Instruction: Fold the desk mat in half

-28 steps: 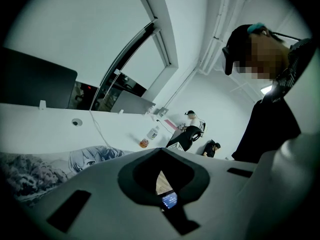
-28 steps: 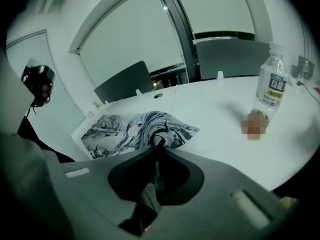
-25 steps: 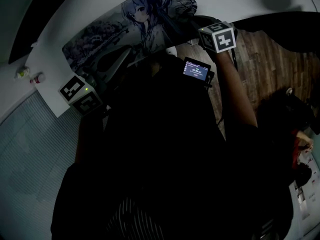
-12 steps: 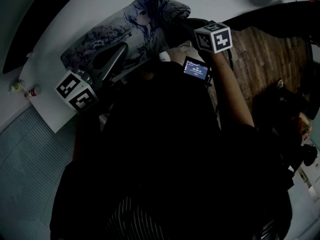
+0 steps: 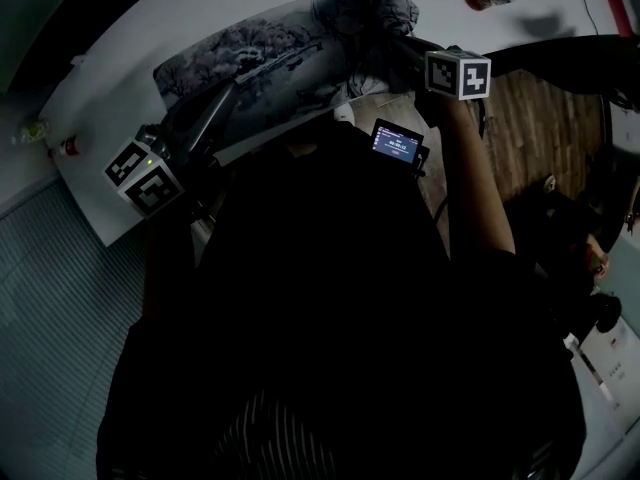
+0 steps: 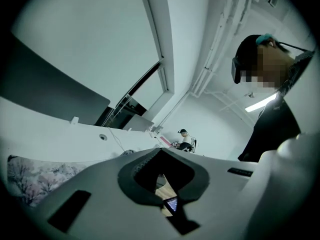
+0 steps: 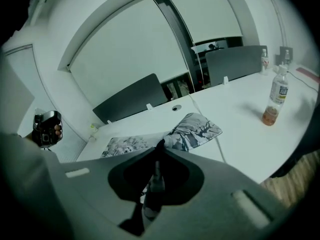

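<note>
**Risks.** The right gripper (image 7: 159,146) has its jaws pressed together on a thin edge of the desk mat (image 5: 260,48). This is the only hold on the mat. If the edge slips out during the carry-over, the raised flap is likely to fall back and leave the fold askew. The left gripper (image 6: 160,151) has its jaws together with nothing between them. The flat left part of the mat is therefore unrestrained and may drag across the table (image 5: 100,118). A bottle (image 7: 277,96) stands well apart at the far right and looks unlikely to interfere.

**Mat position.** The mat lies on the white table, on its far side from the person. Its left part lies flat. Its right end is lifted and bunched at the right gripper.

**Pose.** The right forearm (image 5: 470,168) reaches forward to the mat's right end. The left gripper is tilted upward, just beside the mat's near left edge.
</note>
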Action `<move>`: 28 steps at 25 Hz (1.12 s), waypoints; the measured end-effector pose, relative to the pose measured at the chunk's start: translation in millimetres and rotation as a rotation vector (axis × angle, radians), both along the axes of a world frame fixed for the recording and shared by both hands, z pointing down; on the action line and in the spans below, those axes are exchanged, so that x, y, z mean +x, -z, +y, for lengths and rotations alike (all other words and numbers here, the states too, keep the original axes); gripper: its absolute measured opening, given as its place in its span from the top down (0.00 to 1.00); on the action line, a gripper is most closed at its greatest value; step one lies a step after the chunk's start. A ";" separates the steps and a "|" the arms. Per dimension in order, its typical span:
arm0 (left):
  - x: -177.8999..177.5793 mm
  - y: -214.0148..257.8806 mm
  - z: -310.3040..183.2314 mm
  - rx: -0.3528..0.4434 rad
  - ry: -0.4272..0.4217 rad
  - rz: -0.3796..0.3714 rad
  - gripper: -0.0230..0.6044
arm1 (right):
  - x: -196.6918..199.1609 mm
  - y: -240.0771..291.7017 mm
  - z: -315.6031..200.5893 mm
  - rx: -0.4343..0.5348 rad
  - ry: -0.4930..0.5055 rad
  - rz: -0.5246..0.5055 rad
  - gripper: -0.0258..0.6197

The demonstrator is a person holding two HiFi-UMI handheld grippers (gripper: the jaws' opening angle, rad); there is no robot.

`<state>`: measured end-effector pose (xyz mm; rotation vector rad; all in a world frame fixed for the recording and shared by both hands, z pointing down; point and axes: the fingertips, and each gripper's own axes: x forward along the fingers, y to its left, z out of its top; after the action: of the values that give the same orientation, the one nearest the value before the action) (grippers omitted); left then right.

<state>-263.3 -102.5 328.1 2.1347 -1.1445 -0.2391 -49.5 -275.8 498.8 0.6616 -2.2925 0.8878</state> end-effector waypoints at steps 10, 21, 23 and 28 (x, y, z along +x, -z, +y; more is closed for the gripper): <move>-93.0 2.1 61.5 0.031 0.025 0.013 0.96 | -106.8 22.0 52.2 0.020 0.028 -0.041 0.92; -163.0 7.0 102.8 0.047 0.087 0.041 0.96 | -232.3 16.7 115.7 -0.024 0.245 -0.021 0.92; -171.0 5.5 108.6 0.048 0.103 0.049 0.96 | -254.2 6.5 127.4 -0.043 0.292 -0.001 0.92; -196.9 -1.5 125.3 0.054 0.155 0.062 0.96 | -313.0 -20.6 163.9 -0.084 0.431 0.048 0.91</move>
<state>-460.2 22.8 329.7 2.0715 -1.2820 -0.4073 -362.5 -111.9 519.3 0.1377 -2.2180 0.7442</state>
